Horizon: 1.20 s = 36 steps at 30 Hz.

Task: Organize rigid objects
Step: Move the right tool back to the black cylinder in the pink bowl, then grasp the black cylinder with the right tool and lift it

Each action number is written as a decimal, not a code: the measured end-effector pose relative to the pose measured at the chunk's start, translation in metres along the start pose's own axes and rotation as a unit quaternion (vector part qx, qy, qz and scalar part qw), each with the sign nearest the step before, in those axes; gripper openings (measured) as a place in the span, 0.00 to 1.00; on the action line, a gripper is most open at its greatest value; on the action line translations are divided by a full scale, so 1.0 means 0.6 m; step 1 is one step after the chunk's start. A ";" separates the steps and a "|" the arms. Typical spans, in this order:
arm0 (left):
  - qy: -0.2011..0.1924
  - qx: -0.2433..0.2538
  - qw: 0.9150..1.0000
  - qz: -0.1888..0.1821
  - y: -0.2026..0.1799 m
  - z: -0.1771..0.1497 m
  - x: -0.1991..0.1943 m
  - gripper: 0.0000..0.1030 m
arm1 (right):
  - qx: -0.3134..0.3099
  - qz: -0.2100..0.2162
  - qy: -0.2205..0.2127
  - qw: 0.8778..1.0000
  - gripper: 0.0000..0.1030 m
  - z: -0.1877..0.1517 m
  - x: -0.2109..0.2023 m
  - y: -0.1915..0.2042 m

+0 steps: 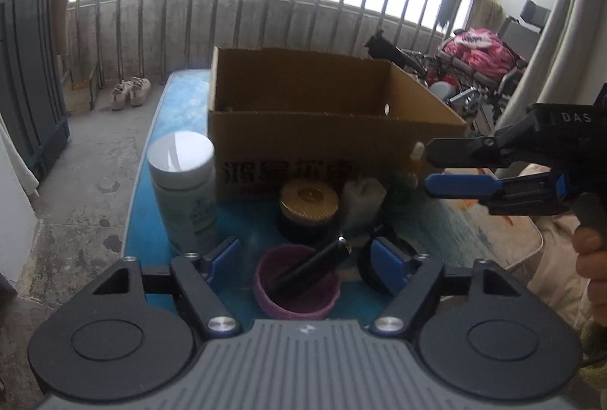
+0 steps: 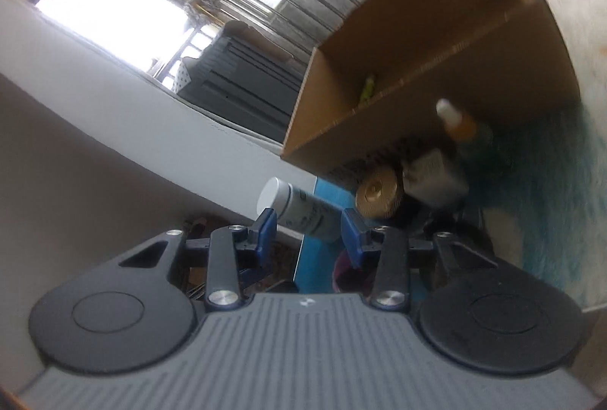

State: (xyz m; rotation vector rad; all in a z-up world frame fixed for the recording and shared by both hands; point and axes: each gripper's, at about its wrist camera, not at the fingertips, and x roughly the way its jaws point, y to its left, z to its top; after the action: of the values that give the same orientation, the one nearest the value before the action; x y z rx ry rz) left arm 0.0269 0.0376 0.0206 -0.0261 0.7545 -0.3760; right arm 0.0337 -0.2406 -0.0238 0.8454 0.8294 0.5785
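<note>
Left wrist view: both grippers' jaws released around nothing, left gripper (image 1: 305, 258) above purple plastic cup (image 1: 296, 290) holding black tube (image 1: 311, 267) before brown cardboard box (image 1: 322, 129); likely tipping if nudged.

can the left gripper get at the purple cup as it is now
Probably yes. The left gripper is open with the purple cup right between its fingers, nothing ahead blocking. A black tube leaning in the cup could get caught in the grip.
</note>
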 end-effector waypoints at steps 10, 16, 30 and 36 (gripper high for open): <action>0.021 0.037 0.999 0.011 -0.029 -0.015 0.039 0.58 | -0.020 -0.040 0.028 0.999 0.31 -0.004 0.092 -0.004; 0.031 0.024 0.999 -0.013 -0.033 -0.012 0.035 0.57 | -0.050 -0.039 0.054 0.997 0.31 0.006 0.139 0.007; 0.079 -0.057 0.991 -0.090 -0.002 -0.017 0.077 0.57 | -0.077 -0.090 0.158 0.980 0.24 0.007 0.233 0.004; 0.096 -0.078 0.987 -0.102 0.009 -0.019 0.099 0.57 | -0.068 -0.096 0.187 0.975 0.23 0.006 0.255 -0.007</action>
State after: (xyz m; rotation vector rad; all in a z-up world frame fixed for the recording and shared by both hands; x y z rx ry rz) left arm 0.0607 0.0239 -0.0277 -0.2181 0.9735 -0.5198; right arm 0.1226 -0.1328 -0.0870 0.5288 1.1865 0.6236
